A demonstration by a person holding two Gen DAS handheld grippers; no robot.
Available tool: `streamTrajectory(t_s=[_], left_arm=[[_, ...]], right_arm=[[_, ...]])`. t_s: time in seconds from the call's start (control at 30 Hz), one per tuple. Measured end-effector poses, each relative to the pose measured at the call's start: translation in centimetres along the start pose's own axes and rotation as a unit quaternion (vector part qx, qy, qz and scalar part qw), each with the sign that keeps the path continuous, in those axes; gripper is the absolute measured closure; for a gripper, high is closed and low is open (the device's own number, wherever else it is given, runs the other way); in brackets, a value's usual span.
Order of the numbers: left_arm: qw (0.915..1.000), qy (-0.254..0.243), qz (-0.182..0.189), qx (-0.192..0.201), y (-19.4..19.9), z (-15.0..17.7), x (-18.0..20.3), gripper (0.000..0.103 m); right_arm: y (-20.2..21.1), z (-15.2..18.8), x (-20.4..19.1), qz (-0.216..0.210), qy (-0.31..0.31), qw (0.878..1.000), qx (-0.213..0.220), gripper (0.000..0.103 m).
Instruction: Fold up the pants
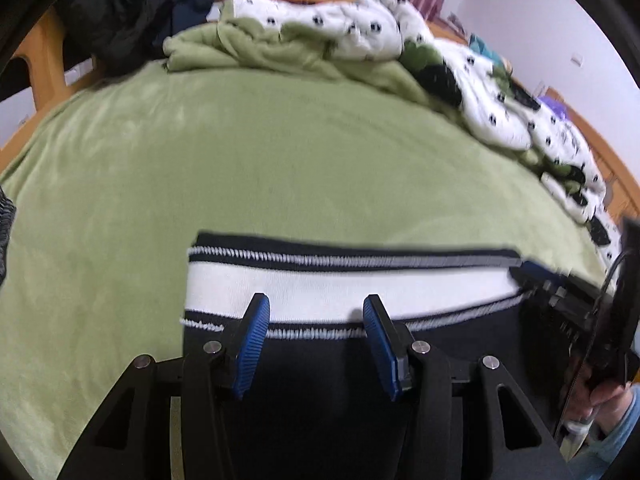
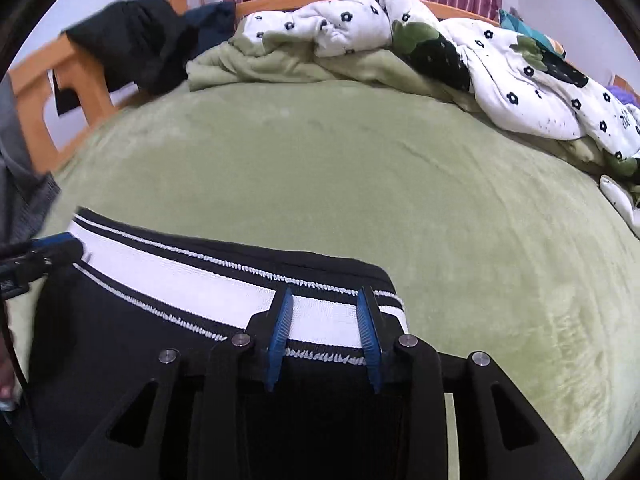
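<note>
Two grippers sit at the waistband. Left wrist view: the left gripper (image 1: 316, 312) is spread wide over the white band of the pants (image 1: 340, 380), which lie at 6 o'clock on the bed (image 1: 240, 160). Right wrist view: the right gripper (image 2: 327, 304) is also wide, near the band's corner. No fold shows in either view, so most of the task seems left.

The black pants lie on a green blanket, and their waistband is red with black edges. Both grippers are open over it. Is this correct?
Not quite. The waistband is white with black edges, as both wrist views show. The rest holds: pants on the green blanket, left gripper and right gripper with jaws open.
</note>
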State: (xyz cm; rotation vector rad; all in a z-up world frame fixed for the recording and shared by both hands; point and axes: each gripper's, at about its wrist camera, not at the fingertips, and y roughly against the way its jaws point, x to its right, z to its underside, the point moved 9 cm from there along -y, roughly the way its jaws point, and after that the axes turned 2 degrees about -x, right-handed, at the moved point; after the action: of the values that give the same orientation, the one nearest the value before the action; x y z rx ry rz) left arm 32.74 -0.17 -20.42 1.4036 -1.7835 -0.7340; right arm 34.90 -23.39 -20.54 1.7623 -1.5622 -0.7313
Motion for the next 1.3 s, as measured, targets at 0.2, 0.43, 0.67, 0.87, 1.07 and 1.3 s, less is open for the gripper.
streamTrajectory(t_s=[0.2,0.43,0.67,0.87,1.07,1.3], left_arm=[[0.9997,-0.017,-0.017,-0.011,-1.1,0.9,0.2,0.053],[0.9998,-0.012,-0.009,-0.010,-0.7,1.1,0.1,0.052],[0.9996,0.002,0.021,-0.020,0.8,2.0,-0.4,0.051],[0.9991,0.000,0.029,-0.031,1.5,2.9,-0.7,0.050],[0.9986,-0.011,0.009,-0.051,1.8,3.6,0.2,0.050],[0.9987,-0.030,0.010,-0.041,5.9,5.2,1.2,0.050]], right_arm=[[-0.1,0.0,0.3,-0.009,-0.003,1.000,0.002,0.070],[0.4,0.3,-0.1,0.007,0.009,1.000,0.017,0.070],[0.9,0.5,-0.1,0.010,0.011,1.000,0.026,0.069],[2.1,1.0,-0.1,0.006,0.042,0.999,0.029,0.064],[3.3,1.6,1.9,0.000,0.018,1.000,0.016,0.047],[6.8,3.2,4.0,-0.025,-0.047,0.998,-0.012,0.051]])
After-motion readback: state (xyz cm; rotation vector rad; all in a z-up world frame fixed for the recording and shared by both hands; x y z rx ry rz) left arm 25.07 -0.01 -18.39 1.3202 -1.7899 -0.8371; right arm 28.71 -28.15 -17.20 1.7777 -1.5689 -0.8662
